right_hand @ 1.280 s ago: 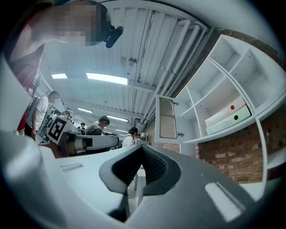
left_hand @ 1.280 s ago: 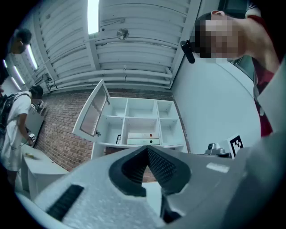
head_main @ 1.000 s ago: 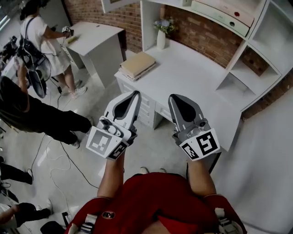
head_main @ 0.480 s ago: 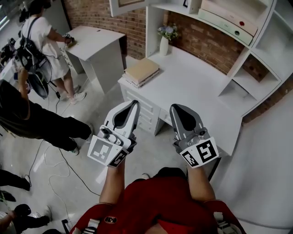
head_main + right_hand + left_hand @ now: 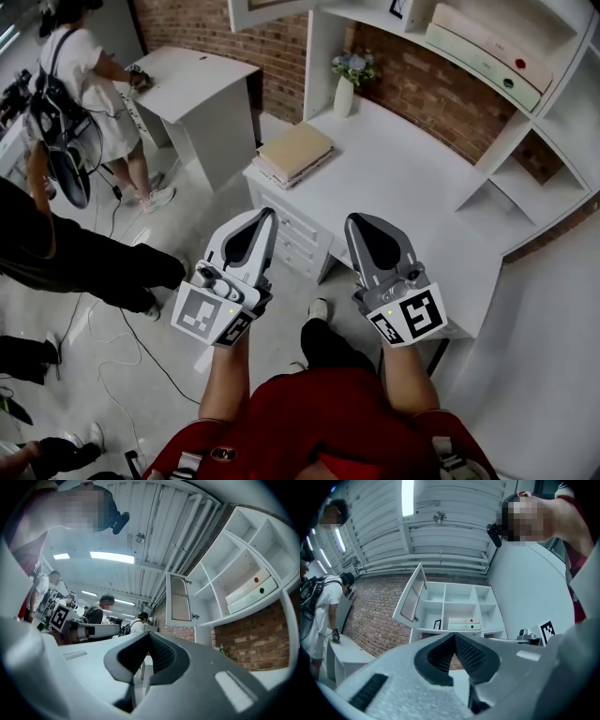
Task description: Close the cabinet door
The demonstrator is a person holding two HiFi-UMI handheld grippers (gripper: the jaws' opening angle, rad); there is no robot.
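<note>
Brick-backed shelving [image 5: 495,141] is holding the cabinet door [image 5: 410,597] open and upright, above and ahead of the left gripper [image 5: 265,216], which is probably the nearer one. It and the right gripper [image 5: 356,222] are both pointing forward, pressed together and empty.
</note>
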